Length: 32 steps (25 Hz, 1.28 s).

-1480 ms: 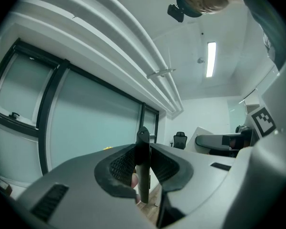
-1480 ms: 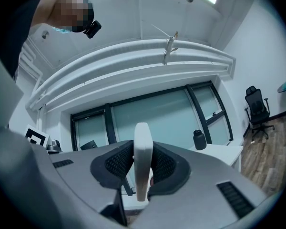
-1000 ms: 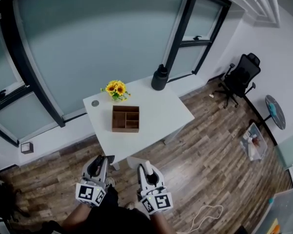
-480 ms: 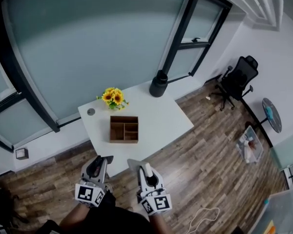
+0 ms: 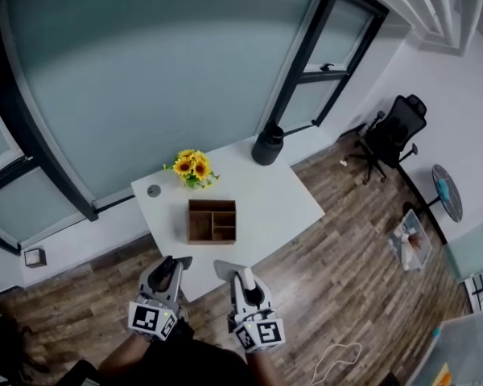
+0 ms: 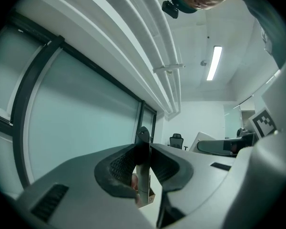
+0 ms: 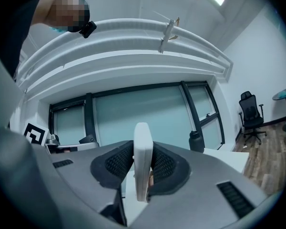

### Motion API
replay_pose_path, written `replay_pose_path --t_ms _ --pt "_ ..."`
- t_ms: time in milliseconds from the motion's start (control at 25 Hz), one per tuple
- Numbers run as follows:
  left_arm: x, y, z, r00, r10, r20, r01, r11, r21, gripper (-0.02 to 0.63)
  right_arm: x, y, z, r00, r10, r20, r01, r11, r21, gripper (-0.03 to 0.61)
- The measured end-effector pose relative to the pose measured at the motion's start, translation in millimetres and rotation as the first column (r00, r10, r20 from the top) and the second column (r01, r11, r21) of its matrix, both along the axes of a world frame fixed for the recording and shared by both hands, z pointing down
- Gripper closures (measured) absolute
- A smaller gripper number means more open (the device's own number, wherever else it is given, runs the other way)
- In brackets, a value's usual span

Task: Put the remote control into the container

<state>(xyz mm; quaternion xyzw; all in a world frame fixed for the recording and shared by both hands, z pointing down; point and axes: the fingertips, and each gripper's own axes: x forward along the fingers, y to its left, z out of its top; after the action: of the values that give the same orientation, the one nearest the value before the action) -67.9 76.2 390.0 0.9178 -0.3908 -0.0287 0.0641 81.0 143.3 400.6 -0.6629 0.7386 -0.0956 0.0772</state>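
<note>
**A:** Status re: the task?

**B:** Nothing's been put in yet. A dark remote (image 6: 142,168) is clamped edge-on in the left gripper (image 5: 169,268), and a white remote (image 7: 142,161) in the right gripper (image 5: 244,280).

**A:** And the container?

**B:** The wooden container (image 5: 212,220) is seen mid-way across the white table (image 5: 266,195). Its compartments appear empty, and it's well ahead of both grippers.

**A:** What's left?

**B:** Approx. everything, it's judged: the approach, then each remote lowered in and released.
</note>
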Motion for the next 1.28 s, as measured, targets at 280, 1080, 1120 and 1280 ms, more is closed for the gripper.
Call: replay_pose_path --t_ms 280,1080,1120,1280 --pt "-12 -22 5 0.999 0.048 -0.008 -0.048 0.999 -0.015 0.528 -17 -21 3 1.000 0.009 -0.002 -0.009 1.000 0.018 0.485" --pt "-7 -56 24 0.999 0.050 -0.009 -0.050 0.998 -0.042 0.528 1 -58 20 0.999 0.022 -0.029 -0.023 1.000 -0.013 0.485" --pt "-4 -57 24 0.999 0.045 -0.008 -0.045 0.998 -0.043 0.528 4 -61 21 0.999 0.014 -0.031 -0.015 1.000 -0.013 0.485" --pt "8 -63 22 1.000 0.026 -0.008 -0.027 0.999 -0.041 0.528 18 -71 25 1.000 -0.005 -0.030 0.005 1.000 -0.010 0.485"
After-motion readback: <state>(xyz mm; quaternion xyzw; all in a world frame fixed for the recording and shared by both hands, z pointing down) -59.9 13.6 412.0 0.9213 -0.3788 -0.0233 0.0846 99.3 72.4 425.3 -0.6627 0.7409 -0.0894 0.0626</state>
